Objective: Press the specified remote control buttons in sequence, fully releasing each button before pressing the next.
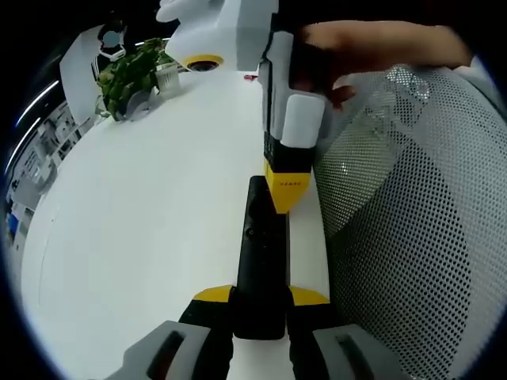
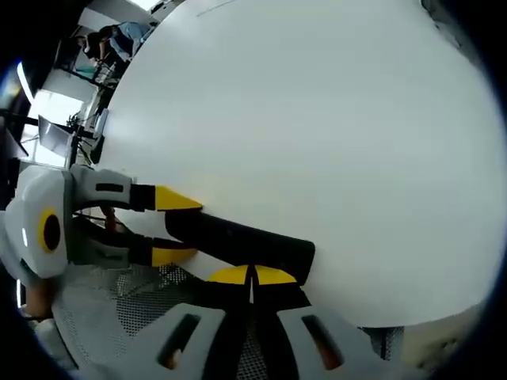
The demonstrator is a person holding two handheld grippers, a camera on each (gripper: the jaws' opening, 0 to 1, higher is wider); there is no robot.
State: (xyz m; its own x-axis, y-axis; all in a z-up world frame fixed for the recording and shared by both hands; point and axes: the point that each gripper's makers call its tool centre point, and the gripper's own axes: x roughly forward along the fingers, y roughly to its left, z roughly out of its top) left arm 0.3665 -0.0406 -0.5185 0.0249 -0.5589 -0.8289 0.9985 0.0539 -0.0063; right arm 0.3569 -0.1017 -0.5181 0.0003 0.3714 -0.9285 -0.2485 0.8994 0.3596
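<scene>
Left gripper [image 1: 260, 299] clamped, right gripper [image 2: 252, 275] closed.

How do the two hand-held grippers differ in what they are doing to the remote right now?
The left hand-held gripper clamps the black remote between its jaws, holding it over the white table; the right hand-held gripper has its jaws closed together with nothing between them. The left grips the remote's near end from both sides, while the right's closed tips meet the remote's top face near the far end. Both have yellow tips.

Office or lab, white table [image 1: 150, 206] filling the frame, mesh chair [image 1: 420, 237] at right, potted plant [image 1: 131, 75] upper left, desks and a seated person [image 2: 111, 39] upper left
</scene>
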